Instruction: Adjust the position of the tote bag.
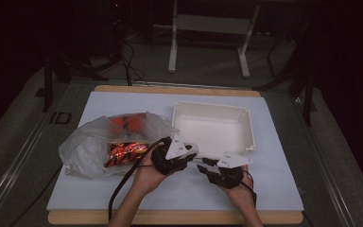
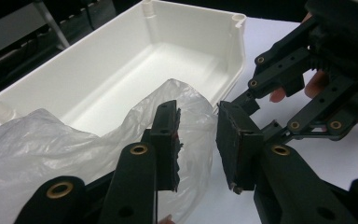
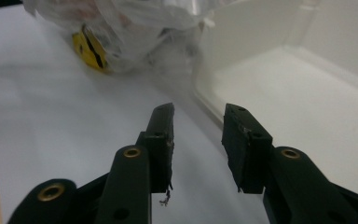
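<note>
Both grippers stand with jaws spread, pinching nothing: the left gripper [image 2: 198, 140] has a fold of the bag [image 1: 90, 146] lying loose between its pads, and the right gripper [image 3: 198, 140] is bare. The bag lies just left of the tray [image 1: 250, 132], its edge touching the tray's near corner. It looks light, limp, slippery and easily torn, so take a bunched fold at its mouth, clear of the snack packets [image 1: 125, 152].

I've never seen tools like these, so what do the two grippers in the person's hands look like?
Both the left gripper and the right gripper are black, built from jointed bars with brass-coloured rivets, ending in two flat black jaws. Each carries a grey three-cornered plate on top, and a black cable trails back from each. The forearms are bare, with no sleeves.
</note>
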The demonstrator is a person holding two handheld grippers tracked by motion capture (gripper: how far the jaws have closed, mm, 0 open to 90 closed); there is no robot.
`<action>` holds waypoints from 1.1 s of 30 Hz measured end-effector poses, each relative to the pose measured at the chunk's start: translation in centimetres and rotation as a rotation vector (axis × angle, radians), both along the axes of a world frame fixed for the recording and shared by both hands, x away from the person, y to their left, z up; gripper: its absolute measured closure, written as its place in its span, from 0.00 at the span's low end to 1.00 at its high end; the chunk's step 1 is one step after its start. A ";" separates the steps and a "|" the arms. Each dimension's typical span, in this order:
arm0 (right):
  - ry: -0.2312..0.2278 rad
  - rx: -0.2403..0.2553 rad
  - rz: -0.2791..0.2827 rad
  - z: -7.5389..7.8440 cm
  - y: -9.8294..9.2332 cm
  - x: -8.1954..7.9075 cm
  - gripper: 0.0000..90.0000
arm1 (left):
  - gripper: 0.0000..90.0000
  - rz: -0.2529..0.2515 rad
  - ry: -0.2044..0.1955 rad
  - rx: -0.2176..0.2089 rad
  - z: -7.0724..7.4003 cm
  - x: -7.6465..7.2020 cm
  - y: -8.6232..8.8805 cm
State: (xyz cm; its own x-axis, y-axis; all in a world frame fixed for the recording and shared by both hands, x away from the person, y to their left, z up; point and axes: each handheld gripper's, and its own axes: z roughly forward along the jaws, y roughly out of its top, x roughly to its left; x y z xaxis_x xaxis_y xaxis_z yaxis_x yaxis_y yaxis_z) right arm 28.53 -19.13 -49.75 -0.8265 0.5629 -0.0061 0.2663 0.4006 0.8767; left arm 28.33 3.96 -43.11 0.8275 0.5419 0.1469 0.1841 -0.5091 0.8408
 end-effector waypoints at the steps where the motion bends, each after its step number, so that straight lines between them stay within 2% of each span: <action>1: 0.001 0.014 0.009 0.2 0.2 0.0 0.68 | 0.77 0.013 -0.014 -0.003 0.3 -0.2 0.7; 7: -0.011 0.057 0.025 0.9 0.9 0.2 0.65 | 0.79 0.055 -0.018 0.029 0.1 -0.2 2.1; 11: -0.008 0.090 0.039 1.3 1.2 0.4 0.63 | 0.80 0.071 -0.021 0.047 -0.2 -0.3 2.5; 12: -0.006 0.105 0.056 1.5 1.6 0.4 0.61 | 0.80 0.078 -0.027 0.066 -0.3 -0.2 2.6; 18: -0.006 0.109 0.079 2.0 2.7 0.6 0.52 | 0.82 0.087 -0.033 0.079 -0.4 -0.1 2.7; 24: -0.007 0.119 0.091 2.3 3.5 1.1 0.52 | 0.82 0.094 -0.032 0.076 -0.3 -0.1 2.9; 28: -0.032 0.112 0.101 2.5 3.9 1.1 0.72 | 0.82 0.098 -0.038 0.075 -0.2 -0.1 3.1; 33: -0.062 0.086 0.092 2.5 4.0 1.1 0.90 | 0.82 0.118 -0.054 0.052 0.2 -0.6 3.9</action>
